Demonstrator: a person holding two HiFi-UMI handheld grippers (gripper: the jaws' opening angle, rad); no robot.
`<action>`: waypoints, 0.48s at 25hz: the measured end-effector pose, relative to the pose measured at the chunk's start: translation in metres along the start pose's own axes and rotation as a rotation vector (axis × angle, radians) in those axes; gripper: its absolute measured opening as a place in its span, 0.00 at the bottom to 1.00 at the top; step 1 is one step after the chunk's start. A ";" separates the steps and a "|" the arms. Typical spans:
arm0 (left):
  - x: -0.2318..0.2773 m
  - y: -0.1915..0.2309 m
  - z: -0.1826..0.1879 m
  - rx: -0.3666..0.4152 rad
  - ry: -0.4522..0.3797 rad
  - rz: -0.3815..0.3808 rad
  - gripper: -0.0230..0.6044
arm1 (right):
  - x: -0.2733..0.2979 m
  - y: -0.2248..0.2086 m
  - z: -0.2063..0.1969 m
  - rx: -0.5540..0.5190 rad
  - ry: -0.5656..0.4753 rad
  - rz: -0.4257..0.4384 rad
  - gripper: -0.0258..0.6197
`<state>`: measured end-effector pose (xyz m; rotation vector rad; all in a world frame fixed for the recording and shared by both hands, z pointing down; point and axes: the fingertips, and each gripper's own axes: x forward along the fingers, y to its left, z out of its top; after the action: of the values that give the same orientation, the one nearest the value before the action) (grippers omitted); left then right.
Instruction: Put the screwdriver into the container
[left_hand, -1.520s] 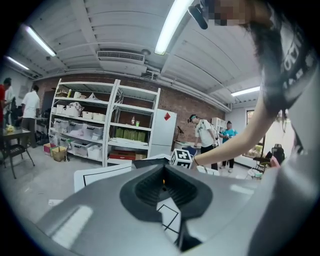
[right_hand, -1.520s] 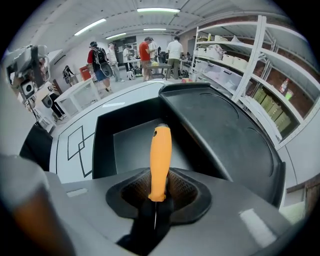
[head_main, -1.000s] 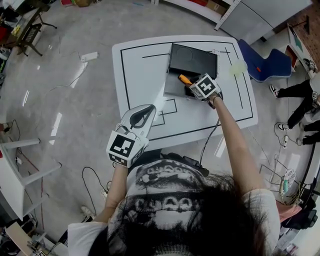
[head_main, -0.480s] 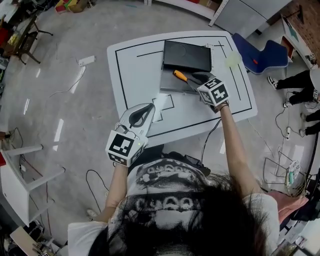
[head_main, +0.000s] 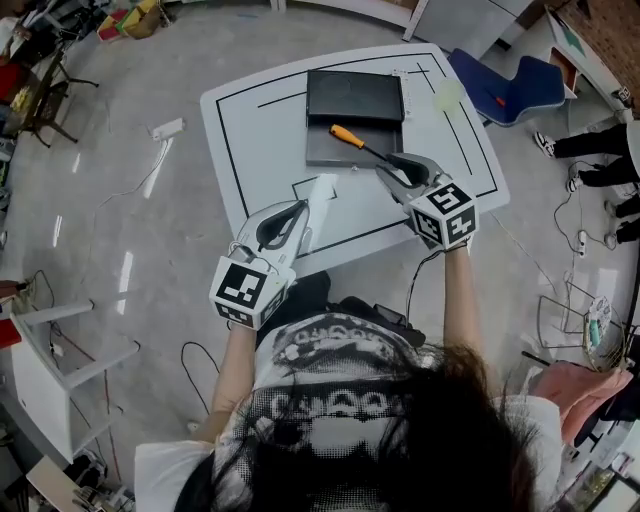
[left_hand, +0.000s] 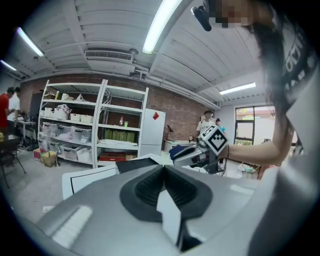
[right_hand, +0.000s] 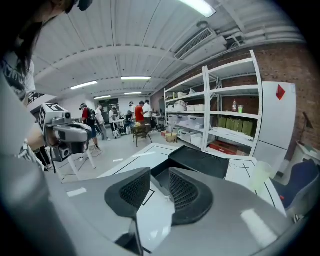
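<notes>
The screwdriver (head_main: 347, 135), orange-handled, lies aslant in the open black container (head_main: 330, 152), whose lid (head_main: 355, 95) stands raised behind it. My right gripper (head_main: 398, 166) hovers just off the container's front right corner, open and empty, with its tips close to the end of the screwdriver's shaft. In the right gripper view the pads of my right gripper (right_hand: 159, 176) stand apart in front of the container (right_hand: 200, 161); the screwdriver is hidden there. My left gripper (head_main: 298, 212) is shut and empty over the table's near edge, and its pads meet in the left gripper view (left_hand: 164, 169).
The white table (head_main: 260, 140) carries black marked lines and a pale green patch (head_main: 447, 95) at its far right. A blue chair (head_main: 500, 85) and a person's legs (head_main: 595, 165) are to the right. A power strip (head_main: 165, 128) lies on the floor at left. Shelving (right_hand: 220, 115) stands behind.
The right gripper, shut on the screwdriver over the container a second ago, has let it go into the tray and drawn back toward me, open. The left gripper stayed put.
</notes>
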<state>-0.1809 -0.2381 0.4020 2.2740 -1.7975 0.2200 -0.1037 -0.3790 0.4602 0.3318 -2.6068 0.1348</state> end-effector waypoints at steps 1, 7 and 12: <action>-0.001 -0.005 0.000 0.002 0.002 -0.002 0.04 | -0.009 0.006 -0.001 0.007 -0.013 -0.001 0.23; -0.006 -0.041 -0.003 0.004 0.010 -0.030 0.04 | -0.056 0.047 -0.016 0.066 -0.077 -0.006 0.23; -0.014 -0.073 -0.005 0.017 0.012 -0.042 0.04 | -0.091 0.080 -0.037 0.107 -0.108 -0.006 0.23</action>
<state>-0.1129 -0.2078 0.3966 2.3145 -1.7467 0.2412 -0.0304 -0.2773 0.4442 0.3950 -2.7104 0.2615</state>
